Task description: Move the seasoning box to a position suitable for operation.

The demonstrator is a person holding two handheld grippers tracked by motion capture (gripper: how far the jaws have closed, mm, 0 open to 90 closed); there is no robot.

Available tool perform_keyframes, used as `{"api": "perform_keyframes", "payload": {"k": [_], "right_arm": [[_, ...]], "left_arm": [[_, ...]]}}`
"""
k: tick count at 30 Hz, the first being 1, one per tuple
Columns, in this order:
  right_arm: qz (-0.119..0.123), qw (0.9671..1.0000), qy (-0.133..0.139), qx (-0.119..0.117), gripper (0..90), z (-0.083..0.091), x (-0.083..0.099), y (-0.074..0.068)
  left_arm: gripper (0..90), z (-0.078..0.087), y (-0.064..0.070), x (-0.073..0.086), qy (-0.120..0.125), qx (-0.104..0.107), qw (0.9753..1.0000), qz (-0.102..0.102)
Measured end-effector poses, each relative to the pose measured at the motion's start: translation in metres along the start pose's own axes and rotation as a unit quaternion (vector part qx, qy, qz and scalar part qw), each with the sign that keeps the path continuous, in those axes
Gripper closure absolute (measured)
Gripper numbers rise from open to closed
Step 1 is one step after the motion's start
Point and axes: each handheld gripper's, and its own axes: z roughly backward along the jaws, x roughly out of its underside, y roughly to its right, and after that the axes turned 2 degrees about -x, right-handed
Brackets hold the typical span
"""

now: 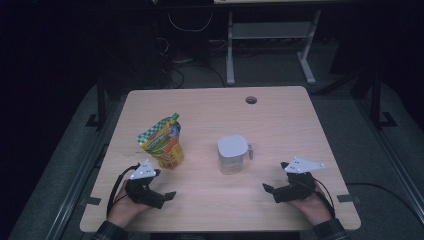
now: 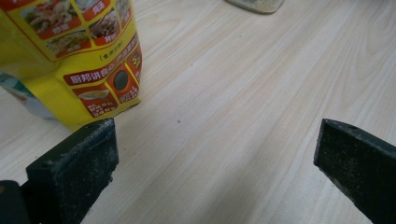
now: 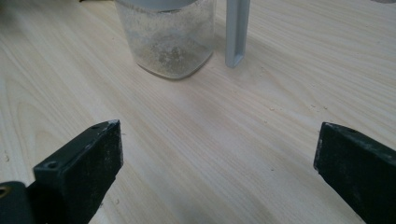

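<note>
A yellow stand-up pouch (image 1: pixel 163 143) with a green checked top and a spout stands on the left half of the wooden table (image 1: pixel 280 125). In the left gripper view the pouch (image 2: pixel 79 56) rises just beyond the left jaw. My left gripper (image 1: pixel 162 187) rests near the front edge, just in front of the pouch, open and empty. A clear jar (image 1: pixel 232 154) with a grey lid and side handle stands mid-table; grainy residue coats its lower wall (image 3: pixel 166 44). My right gripper (image 1: pixel 275 181) lies to the jar's front right, open, with bare wood between its jaws.
A round cable hole (image 1: pixel 251 100) sits near the table's far edge. Beyond the table stand the metal legs of another desk (image 1: pixel 231 55) and loose cables on the dark floor. Bare wood lies between the pouch and the jar.
</note>
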Motion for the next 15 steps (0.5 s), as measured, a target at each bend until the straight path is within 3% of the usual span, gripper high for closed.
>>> {"api": "perform_keyframes", "payload": {"k": [5, 15], "right_arm": [[-0.006, 1.0, 0.003, -0.003, 1.0, -0.0022, -0.0022, -0.0001], [-0.006, 0.9996, 0.009, -0.028, 11.9, -0.0063, -0.0067, 0.002]], "left_arm": [[0.0, 0.0008, 0.0009, -0.0014, 0.003, -0.001, 1.0, -0.001], [0.0, -0.0001, 0.0019, -0.0026, 0.005, 0.005, 1.0, 0.0]]}}
